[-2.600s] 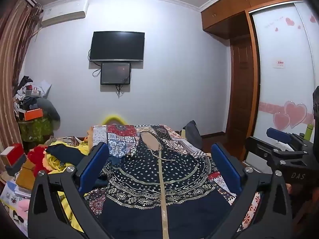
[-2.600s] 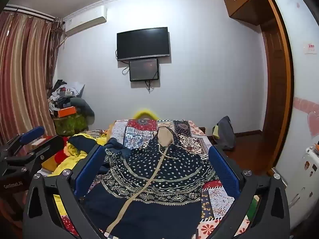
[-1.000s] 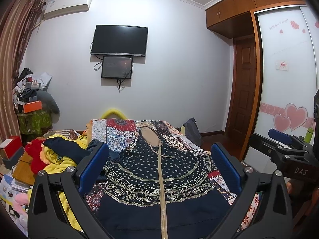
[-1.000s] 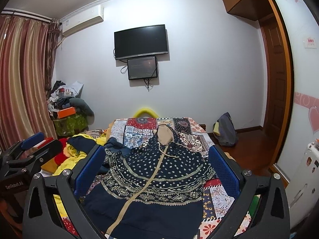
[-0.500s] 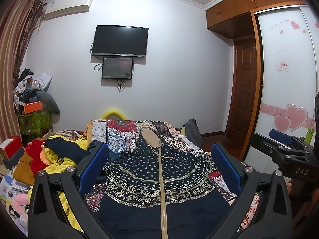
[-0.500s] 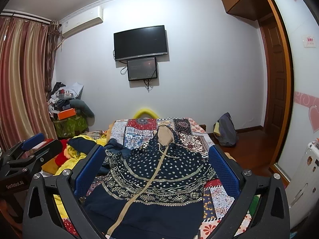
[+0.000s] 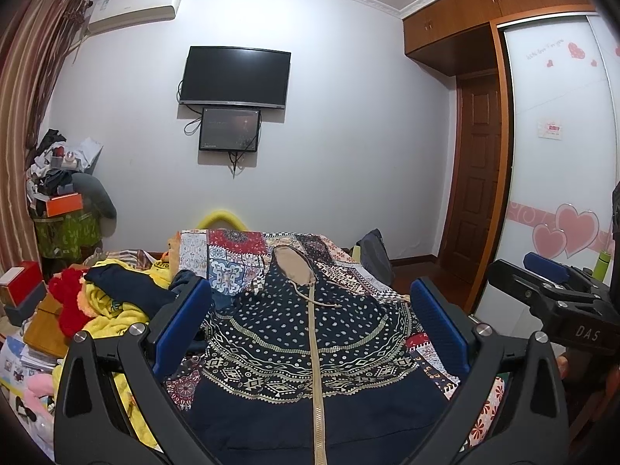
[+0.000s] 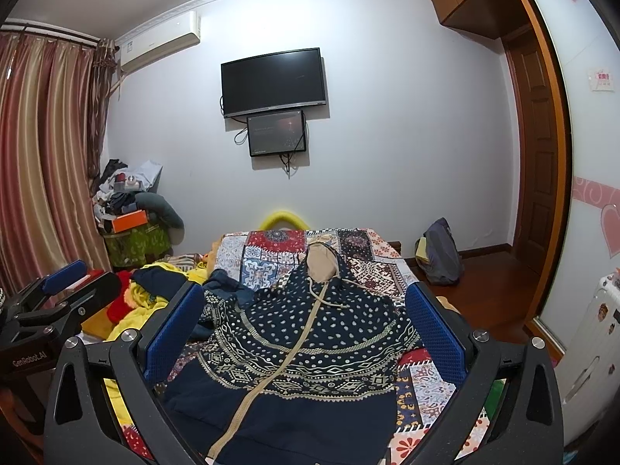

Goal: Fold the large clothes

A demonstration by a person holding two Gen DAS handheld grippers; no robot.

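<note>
A bedroom seen from two handheld grippers held side by side above the near end of a bed [image 7: 232, 255]. A large navy hooded jacket [image 7: 310, 333] lies spread flat and face up along the middle of the bed, on a patchwork bedspread [image 8: 271, 255]. Its tan-lined hood [image 7: 292, 267] points toward the far end of the bed, and its plain dark hem reaches the near edge. White dots cover the chest, bands of pale geometric pattern cross the middle, and a beige zipper [image 7: 316, 368] runs down the front, closed.

The left gripper [image 7: 310, 333] hovers over the jacket with its blue-padded fingers [image 7: 182, 325] spread wide, holding nothing; the jacket shows between them. The right gripper [image 8: 306, 333] hovers the same way, fingers [image 8: 434, 333] wide apart and empty, a little to the right of the other. Neither touches the cloth.

Along the left edge of the bed sits a heap of other clothes [image 7: 104, 302], yellow, red and dark blue. On the far wall hang a dark television [image 7: 236, 77] and a smaller screen [image 7: 229, 130] just under it, with an air conditioner [image 7: 131, 9] high at the left. Striped curtains [image 8: 42, 155] hang on the left side, and a wooden door [image 7: 476, 178] stands at the right.
</note>
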